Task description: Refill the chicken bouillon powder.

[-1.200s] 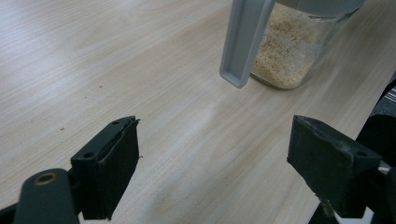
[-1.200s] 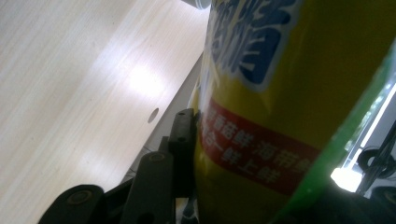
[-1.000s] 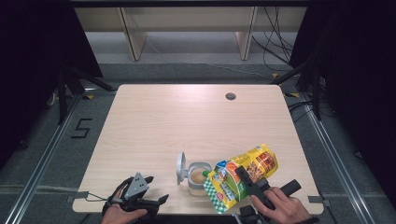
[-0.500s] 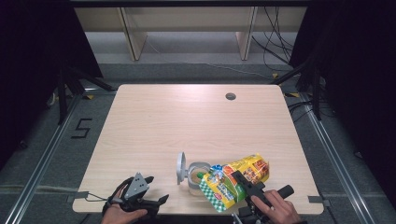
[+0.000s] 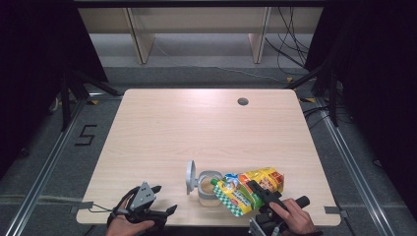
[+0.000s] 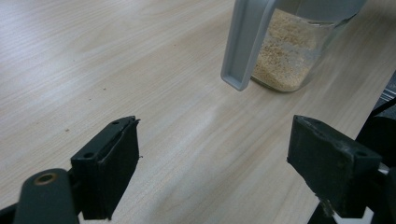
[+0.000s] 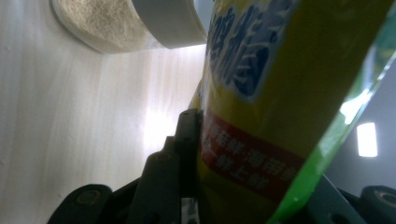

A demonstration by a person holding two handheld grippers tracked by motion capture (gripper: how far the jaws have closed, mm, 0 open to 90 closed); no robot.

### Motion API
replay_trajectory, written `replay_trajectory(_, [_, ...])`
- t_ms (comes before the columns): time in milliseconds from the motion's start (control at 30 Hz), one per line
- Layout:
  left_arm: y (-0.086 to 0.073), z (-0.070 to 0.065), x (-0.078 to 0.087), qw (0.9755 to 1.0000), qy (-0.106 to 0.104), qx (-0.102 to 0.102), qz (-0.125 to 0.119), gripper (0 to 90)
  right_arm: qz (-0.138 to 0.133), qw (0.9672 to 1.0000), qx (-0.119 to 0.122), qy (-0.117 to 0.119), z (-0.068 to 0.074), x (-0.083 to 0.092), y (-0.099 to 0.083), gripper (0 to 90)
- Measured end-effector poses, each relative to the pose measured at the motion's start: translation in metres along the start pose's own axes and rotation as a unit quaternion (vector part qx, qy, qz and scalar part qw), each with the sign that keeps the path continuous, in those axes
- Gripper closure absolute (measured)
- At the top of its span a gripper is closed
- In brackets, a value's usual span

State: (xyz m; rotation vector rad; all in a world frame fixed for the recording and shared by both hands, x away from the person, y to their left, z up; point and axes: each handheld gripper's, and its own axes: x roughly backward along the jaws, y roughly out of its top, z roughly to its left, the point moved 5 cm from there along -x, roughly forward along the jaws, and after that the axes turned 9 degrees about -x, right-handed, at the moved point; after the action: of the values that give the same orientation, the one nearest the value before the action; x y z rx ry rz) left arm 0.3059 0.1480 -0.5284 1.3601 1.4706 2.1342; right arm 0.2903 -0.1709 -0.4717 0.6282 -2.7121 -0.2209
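A yellow-green pouch (image 5: 251, 188) lies tilted near the surface's (image 5: 206, 123) 6 o'clock edge, pinched by the right gripper's (image 5: 260, 191) fingers, its corner over an open jar (image 5: 209, 186) of granules. At 7 o'clock, the left gripper (image 5: 147, 195) rests, fingers spread. Everything toward 12 o'clock lies open.

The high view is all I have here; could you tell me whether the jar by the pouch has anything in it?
Observer: Yes, the jar holds pale granules, heaped against its clear wall in the left gripper view.
Operator: Thank you. Is the left gripper gripping anything?
Observer: No, the left gripper is open, with bare table between its jaws.
Operator: And the right one?
Observer: The right gripper is shut on the yellow pouch, a black jaw pressed against its printed face.
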Motion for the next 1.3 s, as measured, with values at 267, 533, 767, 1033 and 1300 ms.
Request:
replay_trajectory(267, [0.0, 0.0, 0.001, 1.0, 0.005, -0.002, -0.003, 16.0, -0.014, 0.9934, -0.11, 0.029, 0.003, -0.001, -0.007, 73.8])
replay_trajectory(533, [0.0, 0.0, 0.0, 1.0, 0.003, -0.001, -0.003, 16.0, -0.032, 0.9871, -0.153, 0.035, -0.004, -0.006, -0.017, 74.8])
replay_trajectory(767, [0.0, 0.001, 0.0, 1.0, 0.005, -0.001, -0.002, 16.0, -0.044, 0.9649, -0.254, 0.051, -0.008, -0.017, -0.03, 76.1])
replay_trajectory(1033, [0.001, 0.001, -0.001, 0.9999, 0.003, 0.007, -0.01, 16.0, -0.054, 0.9373, -0.339, 0.059, -0.012, -0.036, -0.043, 77.5])
replay_trajectory(1300, [0.001, 0.001, 0.0, 1.0, 0.001, 0.005, -0.004, 16.0, -0.069, 0.8956, -0.437, 0.046, -0.025, -0.06, -0.06, 78.9])
